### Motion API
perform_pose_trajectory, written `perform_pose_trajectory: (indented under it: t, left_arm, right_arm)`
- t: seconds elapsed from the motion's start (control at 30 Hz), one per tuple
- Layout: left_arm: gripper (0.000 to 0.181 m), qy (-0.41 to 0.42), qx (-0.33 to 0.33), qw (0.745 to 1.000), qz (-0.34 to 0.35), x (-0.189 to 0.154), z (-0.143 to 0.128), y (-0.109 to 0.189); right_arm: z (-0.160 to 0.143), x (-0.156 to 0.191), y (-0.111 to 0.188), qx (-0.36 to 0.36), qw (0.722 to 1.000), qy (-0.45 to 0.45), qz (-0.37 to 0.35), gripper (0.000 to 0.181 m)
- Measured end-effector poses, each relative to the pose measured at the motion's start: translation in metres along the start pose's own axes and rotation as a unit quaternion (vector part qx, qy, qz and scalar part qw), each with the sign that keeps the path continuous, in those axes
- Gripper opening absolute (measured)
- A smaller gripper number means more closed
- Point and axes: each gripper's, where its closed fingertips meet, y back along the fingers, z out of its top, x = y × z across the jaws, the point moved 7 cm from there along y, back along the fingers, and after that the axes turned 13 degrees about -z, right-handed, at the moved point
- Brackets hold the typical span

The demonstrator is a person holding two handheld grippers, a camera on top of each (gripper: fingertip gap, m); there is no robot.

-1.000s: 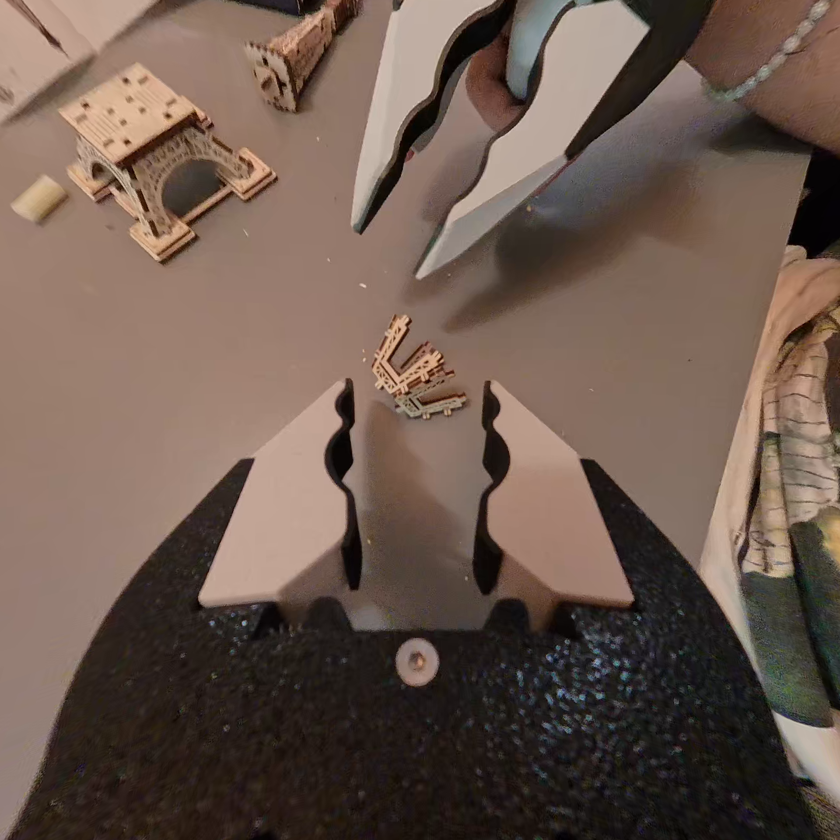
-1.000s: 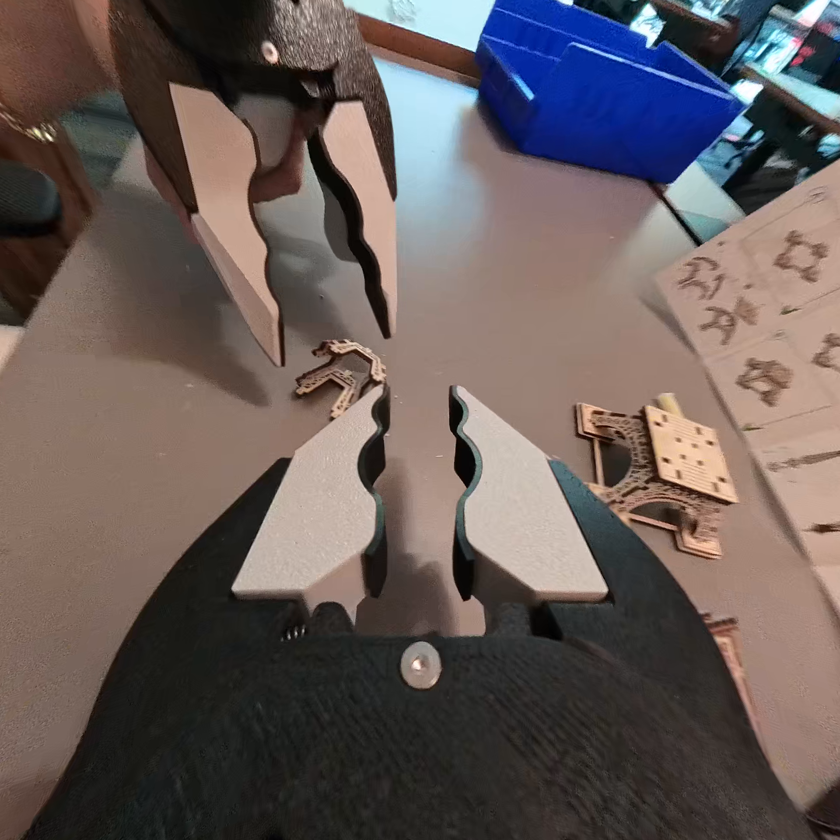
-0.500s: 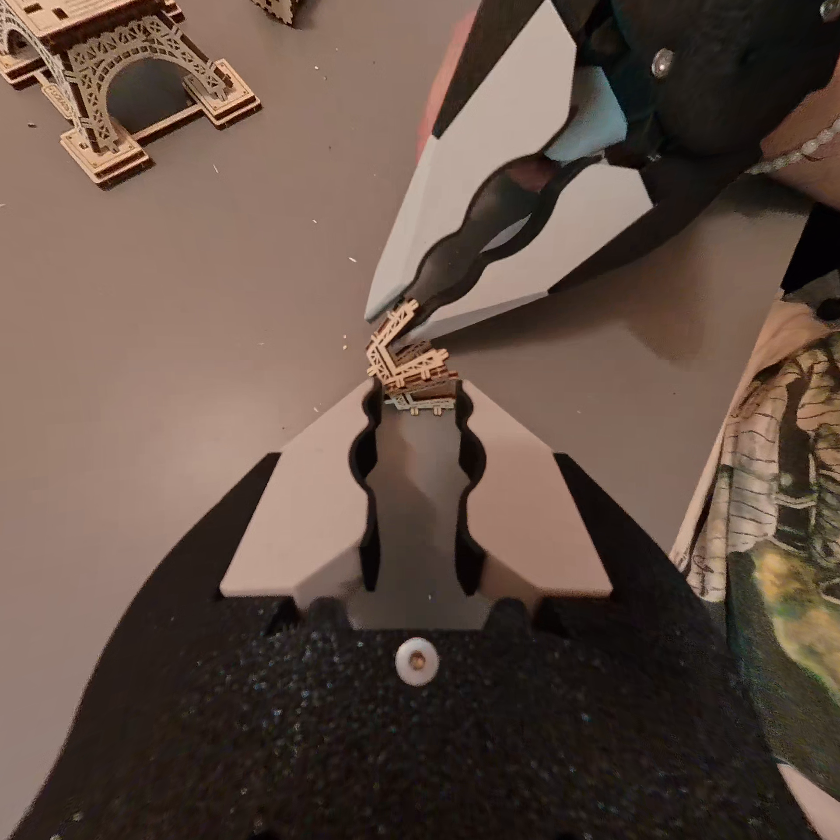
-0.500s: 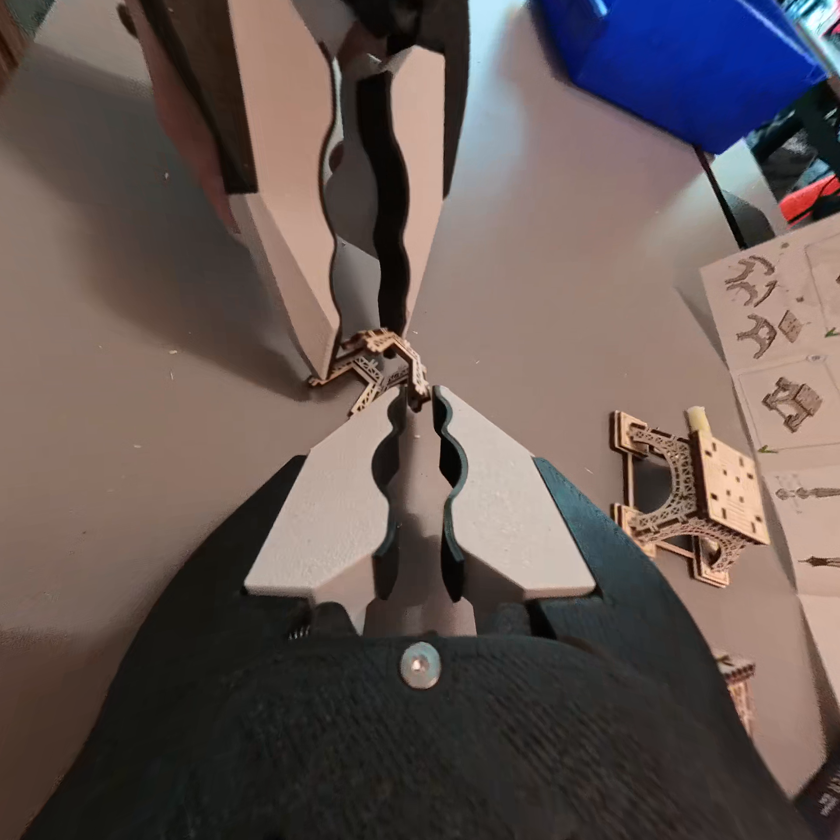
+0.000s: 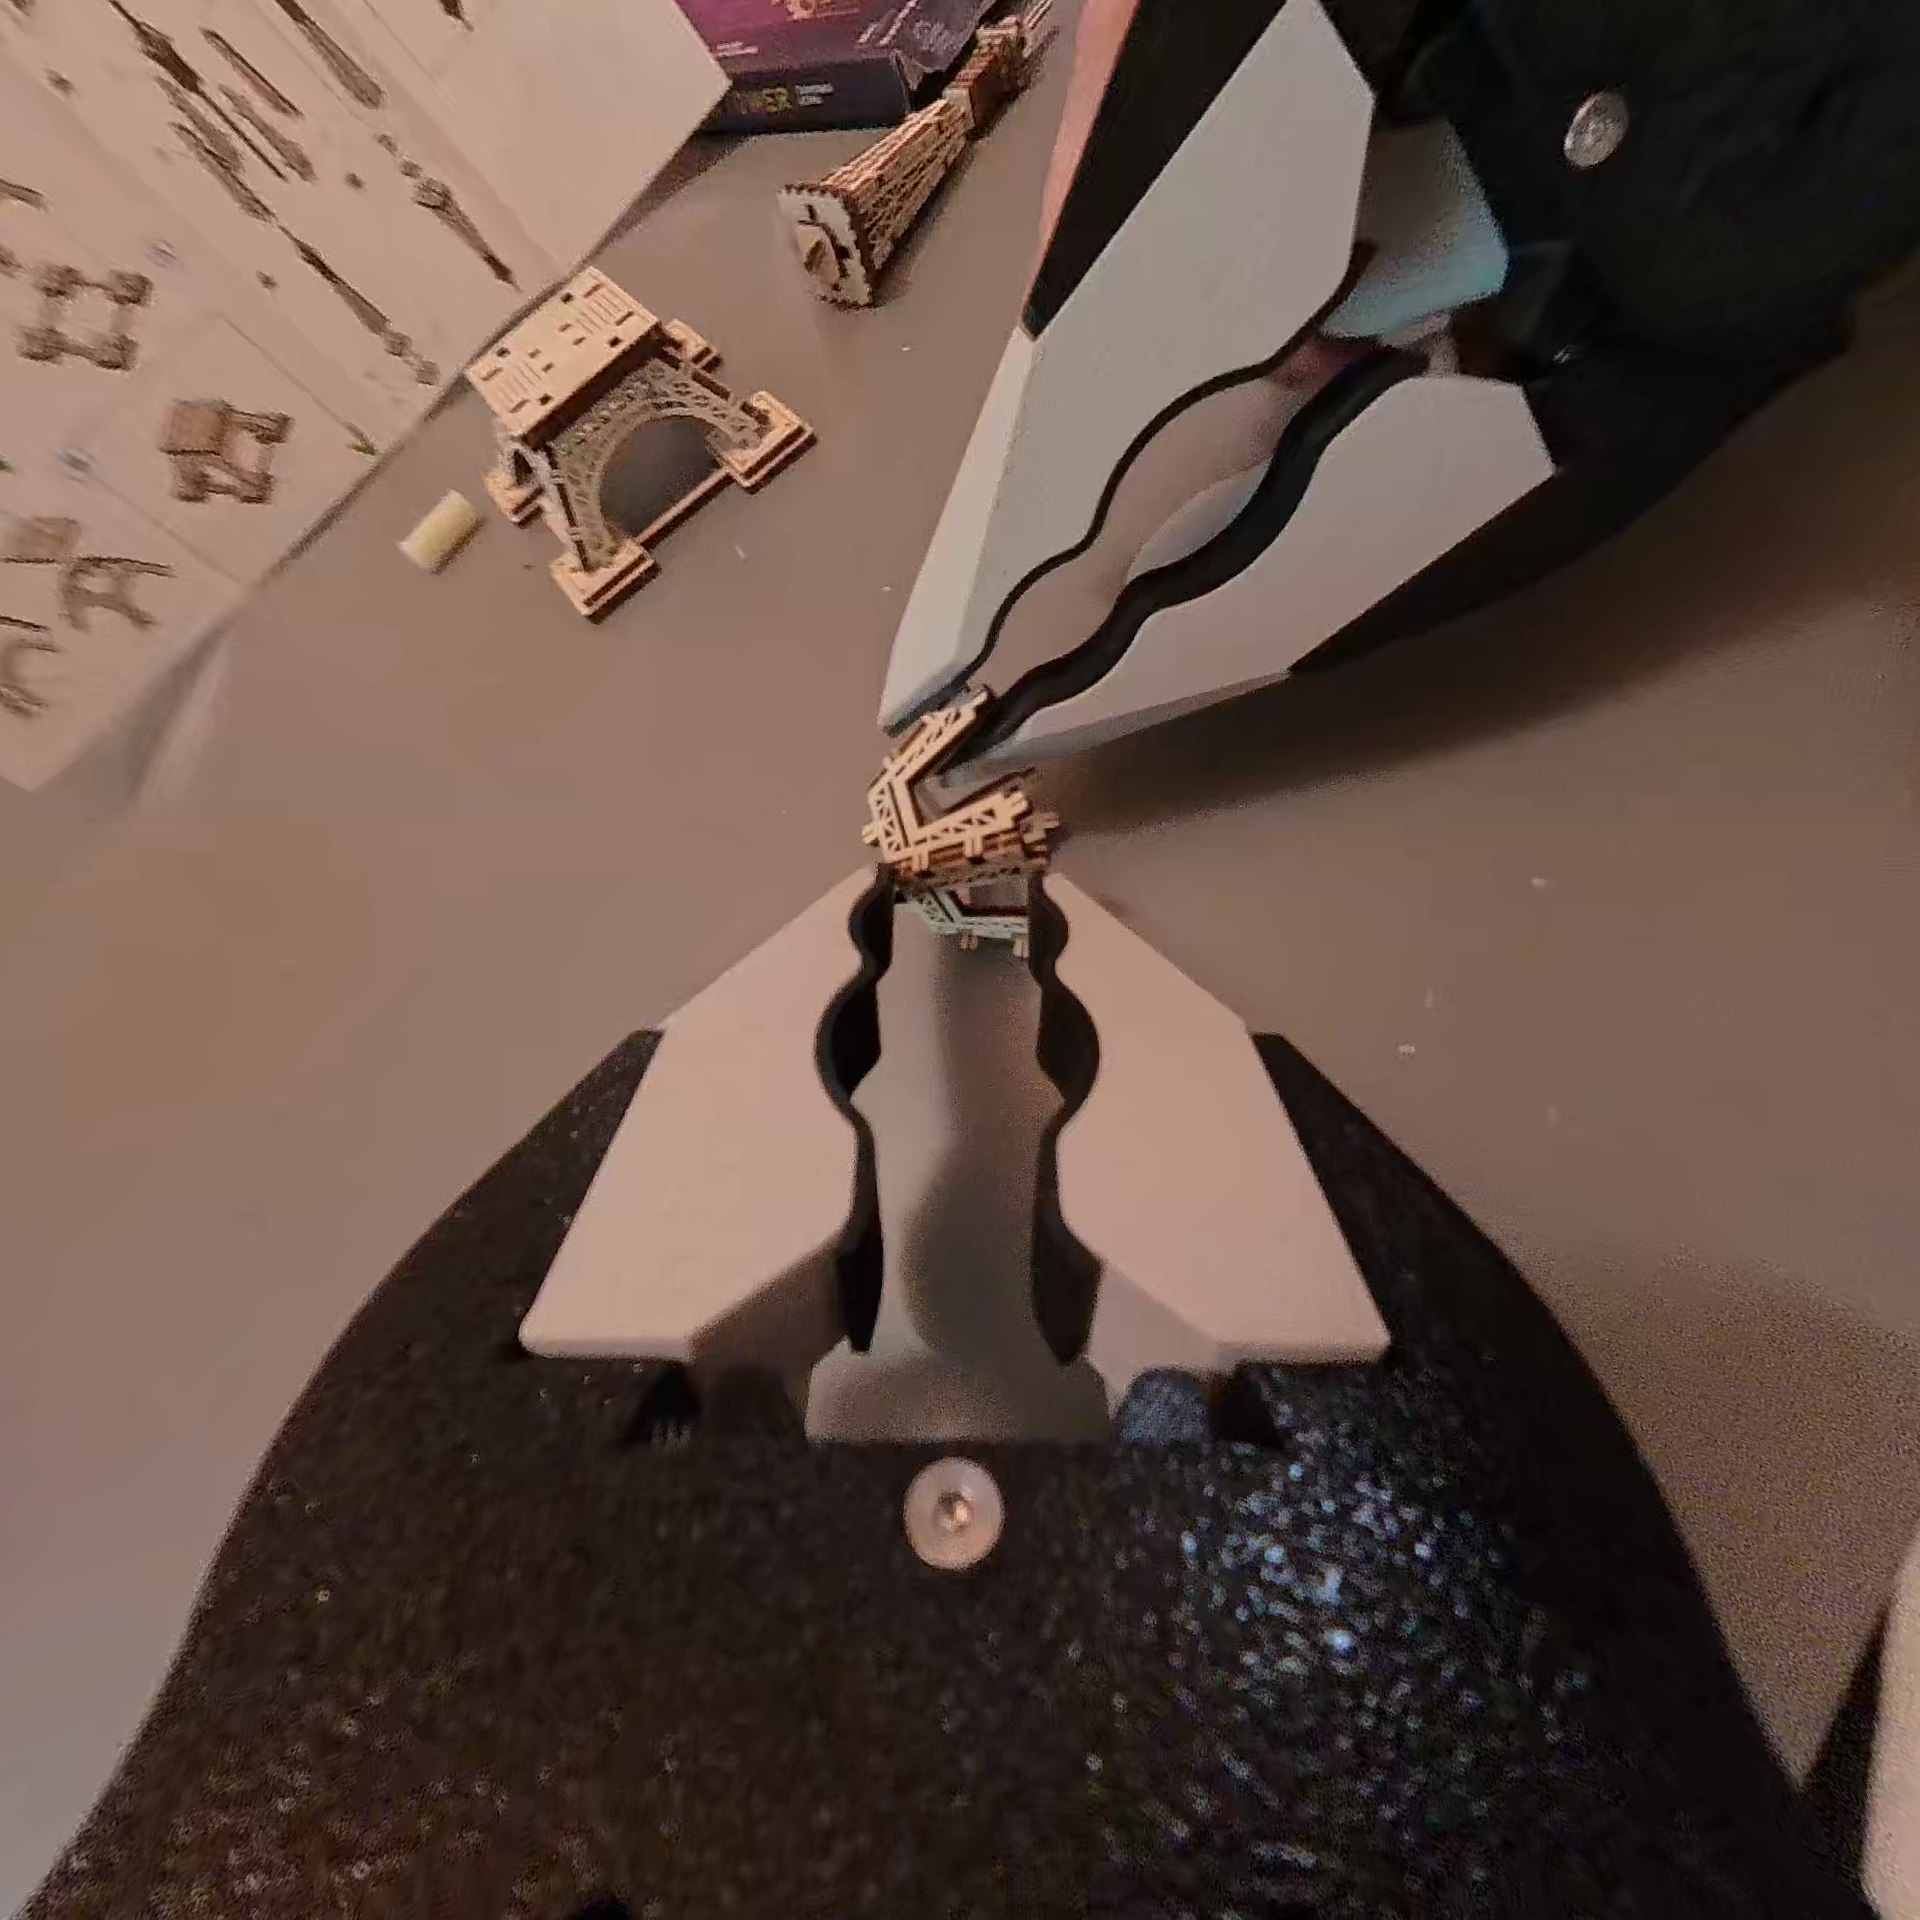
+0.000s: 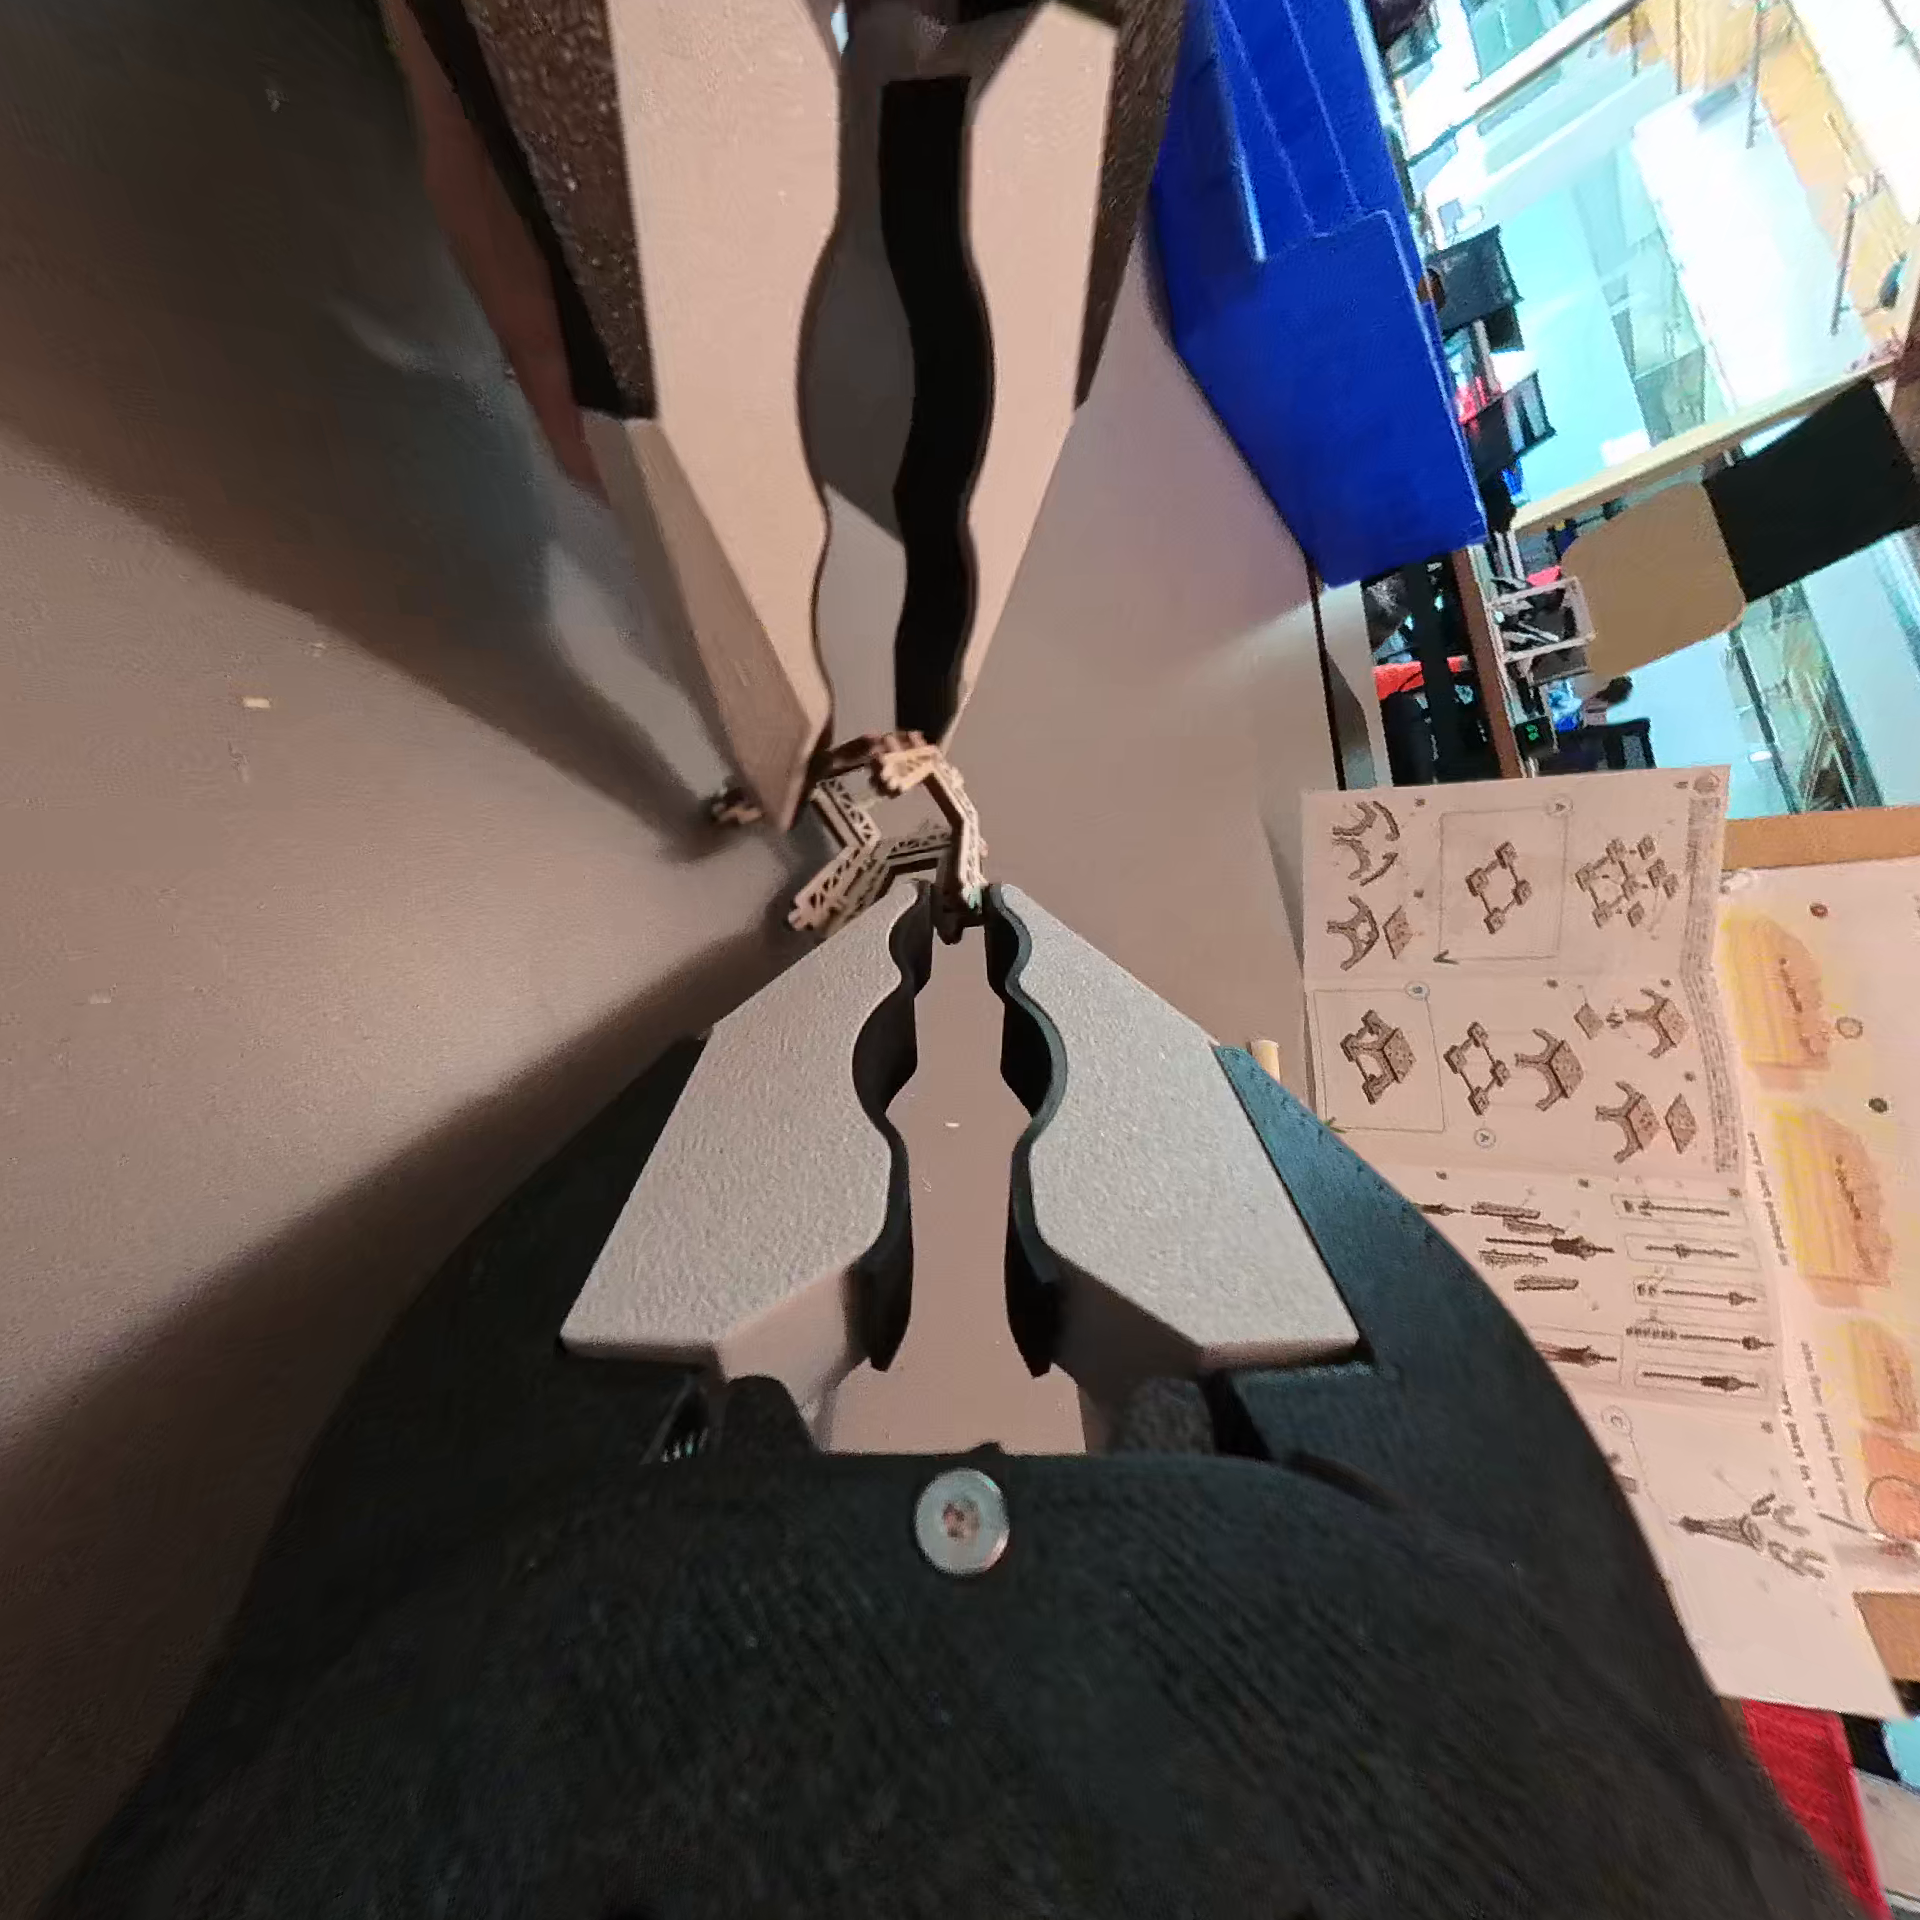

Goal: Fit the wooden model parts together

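Both tools have closed in since a second ago, when they hung apart above the lattice piece lying on the table; now they meet on it tip to tip. Left tool (image 5: 961, 902) has its jaws drawn in on the lower end of the lattice piece (image 5: 951, 816), pinching its sides. Right tool (image 6: 951, 902), coming from the far side, is clamped nearly together on the piece's upper arm, its tips biting the thin edge. From the right tool's side the piece (image 6: 894, 821) looks held up off the table (image 6: 260, 935), though I cannot tell if a corner still touches. Well off ahead and left of the left tool stands the arched base (image 5: 623, 426), with the spire (image 5: 894, 197) lying beyond it. Instruction sheets (image 6: 1538, 1143) lie right of the right tool, with a blue bin (image 6: 1309, 312) farther on.
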Motion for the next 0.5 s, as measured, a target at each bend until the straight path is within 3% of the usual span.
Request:
perform_pose_trajectory:
  t: [0.3, 0.5]
  left_arm:
    - [0.022, 0.019, 0.007, 1.000, -0.010, 0.0006, -0.0055, 0.0046]
    - [0.028, 0.043, 0.005, 0.999, -0.014, 0.0042, -0.0063, 0.0054]
  right_arm:
    - [0.0044, 0.0086, -0.0035, 0.009, 0.999, 0.039, -0.008, 0.007]
    - [0.0021, 0.0061, -0.0055, 0.012, 0.999, -0.043, 0.014, 0.008]
